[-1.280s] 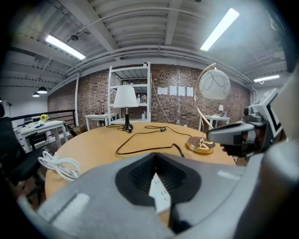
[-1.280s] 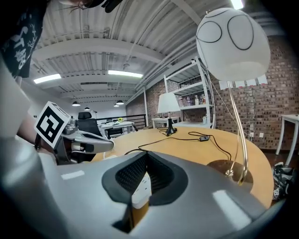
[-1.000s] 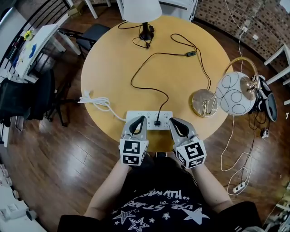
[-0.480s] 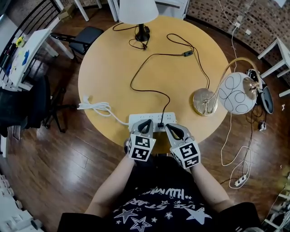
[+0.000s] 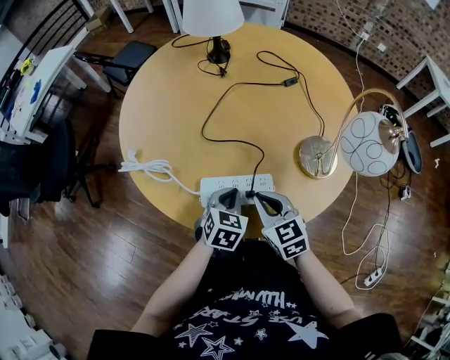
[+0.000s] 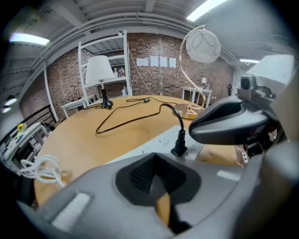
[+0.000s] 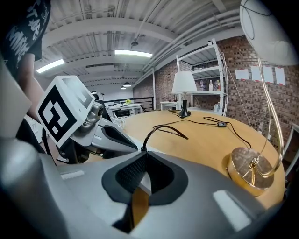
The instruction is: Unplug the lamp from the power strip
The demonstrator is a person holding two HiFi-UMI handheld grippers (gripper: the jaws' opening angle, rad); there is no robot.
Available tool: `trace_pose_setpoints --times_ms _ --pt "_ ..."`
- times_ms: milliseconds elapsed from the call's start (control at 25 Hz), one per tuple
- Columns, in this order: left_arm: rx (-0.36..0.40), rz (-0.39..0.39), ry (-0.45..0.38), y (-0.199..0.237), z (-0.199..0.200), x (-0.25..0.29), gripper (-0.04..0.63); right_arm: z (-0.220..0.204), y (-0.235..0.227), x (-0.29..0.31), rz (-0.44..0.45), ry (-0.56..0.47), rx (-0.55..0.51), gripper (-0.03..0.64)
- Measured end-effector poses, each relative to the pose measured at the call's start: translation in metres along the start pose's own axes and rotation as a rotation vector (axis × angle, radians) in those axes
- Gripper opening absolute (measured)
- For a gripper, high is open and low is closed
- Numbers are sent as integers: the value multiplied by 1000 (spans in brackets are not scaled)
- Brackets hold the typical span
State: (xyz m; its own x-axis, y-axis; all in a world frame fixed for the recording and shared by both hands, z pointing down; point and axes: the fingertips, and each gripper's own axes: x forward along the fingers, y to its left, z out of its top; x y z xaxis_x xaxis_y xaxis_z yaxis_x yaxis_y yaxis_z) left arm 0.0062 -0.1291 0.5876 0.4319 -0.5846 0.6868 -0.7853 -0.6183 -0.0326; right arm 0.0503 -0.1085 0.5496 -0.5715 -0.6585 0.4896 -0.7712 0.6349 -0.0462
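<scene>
A round wooden bench is shown in the head view. The power strip lies at its near edge, the black plug is seated in the strip, and the lamp is stood far beyond it. The left tool and right tool are held over the strip, flanking the plug. In the left gripper view the jaws are seen closed and empty. In the right gripper view they are likewise closed on nothing.

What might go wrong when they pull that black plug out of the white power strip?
1. The power strip lies at the near edge of the table; unless one gripper pins it, pulling the plug may lift or drag it off.
2. The left gripper and right gripper both have jaws together, on nothing; a sideways nudge could bend the plug.
3. Tugging the cord might tip the white-shaded lamp.
</scene>
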Motion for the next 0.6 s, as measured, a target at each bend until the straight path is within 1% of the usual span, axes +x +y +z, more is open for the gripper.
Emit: trace_pose_setpoints --times_ms 80,160,200,320,440,600 --pt "-11 -6 6 0 0 1 3 0 4 3 21 17 -5 15" --pt "-19 -13 13 0 0 1 3 -2 8 7 45 44 -7 128" --pt "-21 -15 15 0 0 1 3 -4 8 9 50 57 -10 146" --pt "-21 -15 15 -1 0 1 3 -8 6 14 42 83 -35 146" --pt "-27 -14 16 -1 0 2 3 -7 9 20 63 112 -66 146" --pt "-75 -25 26 0 0 2 5 -8 13 29 93 155 -130 147"
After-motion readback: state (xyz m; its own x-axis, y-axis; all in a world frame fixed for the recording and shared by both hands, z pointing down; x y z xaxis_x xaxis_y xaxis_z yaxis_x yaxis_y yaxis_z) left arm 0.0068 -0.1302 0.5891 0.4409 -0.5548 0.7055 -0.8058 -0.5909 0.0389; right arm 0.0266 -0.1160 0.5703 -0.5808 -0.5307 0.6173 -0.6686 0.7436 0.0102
